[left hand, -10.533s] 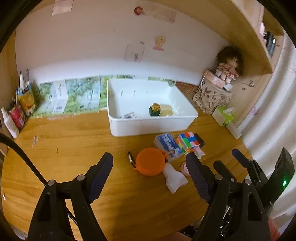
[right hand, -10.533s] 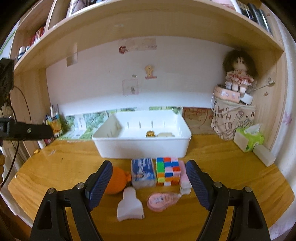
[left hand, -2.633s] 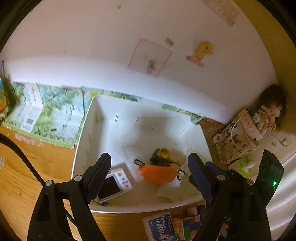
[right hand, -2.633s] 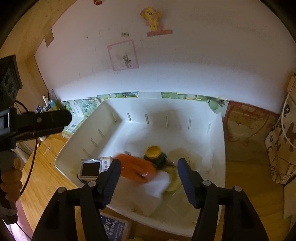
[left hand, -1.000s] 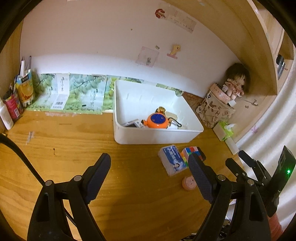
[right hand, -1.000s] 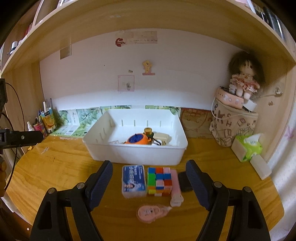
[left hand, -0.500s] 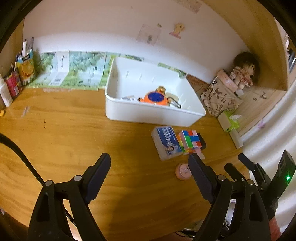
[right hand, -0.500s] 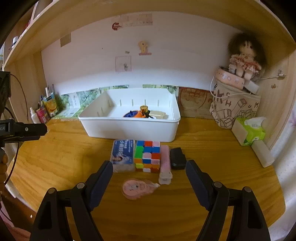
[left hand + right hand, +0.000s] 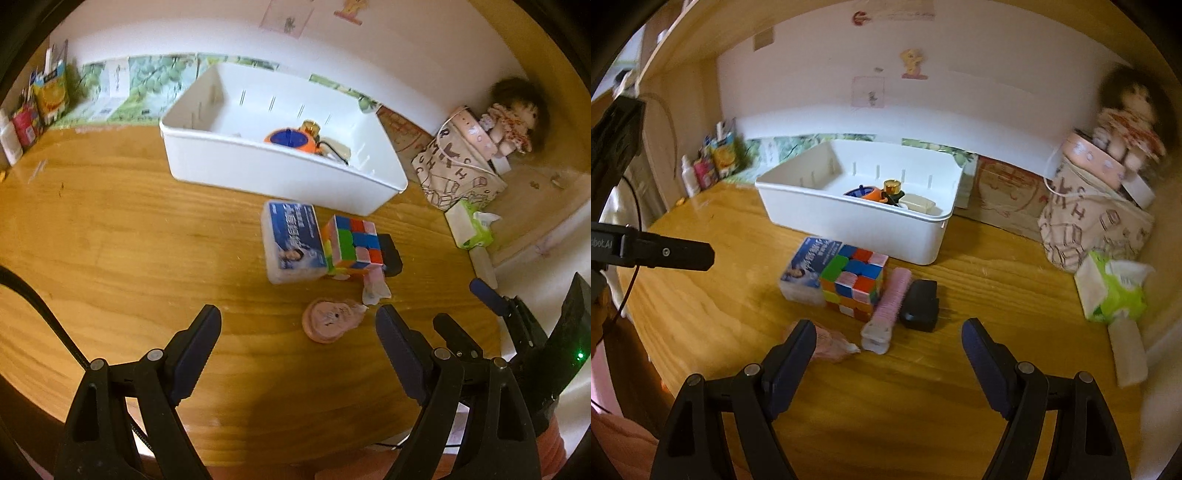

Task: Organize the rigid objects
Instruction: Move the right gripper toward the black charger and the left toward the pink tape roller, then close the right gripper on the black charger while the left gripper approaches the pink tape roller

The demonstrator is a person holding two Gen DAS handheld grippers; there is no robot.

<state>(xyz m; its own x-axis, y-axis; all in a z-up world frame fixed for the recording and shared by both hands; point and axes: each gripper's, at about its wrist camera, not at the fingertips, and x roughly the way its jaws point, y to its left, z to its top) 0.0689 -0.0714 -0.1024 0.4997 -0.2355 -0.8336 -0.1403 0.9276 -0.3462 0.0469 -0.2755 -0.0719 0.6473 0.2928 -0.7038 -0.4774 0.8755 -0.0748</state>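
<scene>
A white bin (image 9: 273,173) (image 9: 857,218) stands on the wooden desk and holds an orange round item (image 9: 291,139) (image 9: 868,193) and a gold-capped bottle (image 9: 893,189). In front of it lie a blue-labelled white box (image 9: 293,242) (image 9: 809,267), a colour cube (image 9: 352,245) (image 9: 855,286), a pink bar (image 9: 890,308), a black block (image 9: 919,304) (image 9: 391,253) and a pink tape dispenser (image 9: 328,321) (image 9: 827,343). My left gripper (image 9: 299,343) is open and empty just short of the dispenser. My right gripper (image 9: 888,350) is open and empty near the pink bar's white end.
A patterned bag with a doll (image 9: 1097,218) (image 9: 461,162) stands at the right. A green tissue pack (image 9: 1115,291) (image 9: 472,229) lies beside it. Bottles and cartons (image 9: 33,107) (image 9: 709,162) stand at the far left by the wall.
Both grippers have pulled back out of the bin, where the orange item now lies, and come down close over the objects in front of it. Both stay open.
</scene>
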